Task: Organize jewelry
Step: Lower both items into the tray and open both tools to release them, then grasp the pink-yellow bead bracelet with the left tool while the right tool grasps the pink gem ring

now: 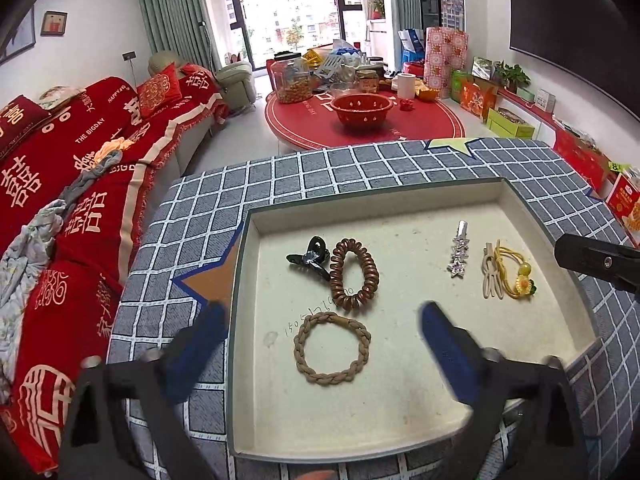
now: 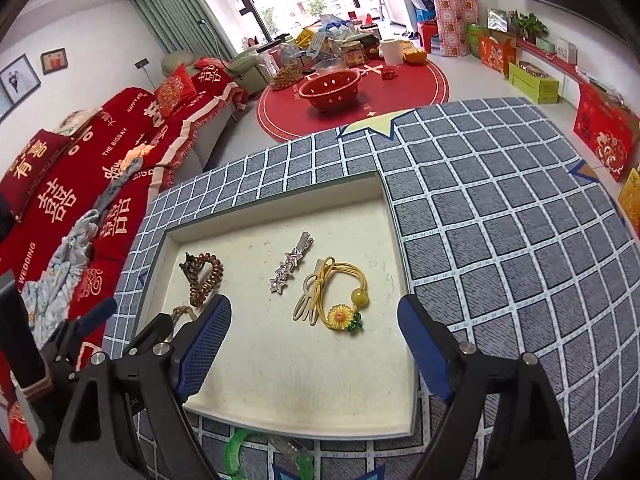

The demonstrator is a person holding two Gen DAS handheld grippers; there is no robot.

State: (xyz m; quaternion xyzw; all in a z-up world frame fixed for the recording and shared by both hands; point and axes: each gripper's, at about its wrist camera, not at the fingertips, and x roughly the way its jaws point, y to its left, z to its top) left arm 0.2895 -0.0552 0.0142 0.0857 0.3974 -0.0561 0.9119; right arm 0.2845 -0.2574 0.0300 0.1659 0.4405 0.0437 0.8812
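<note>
Hair ties, clips lie apart in tray [image 1: 520, 216]; left gripper [image 1: 324, 334], right gripper [image 2: 314, 334] wide, empty.

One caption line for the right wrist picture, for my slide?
Open right gripper above a tray holding a sunflower hair tie and star clip.

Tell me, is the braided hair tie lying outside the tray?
No, the braided hair tie lies inside the tray, on its pale floor.
</note>
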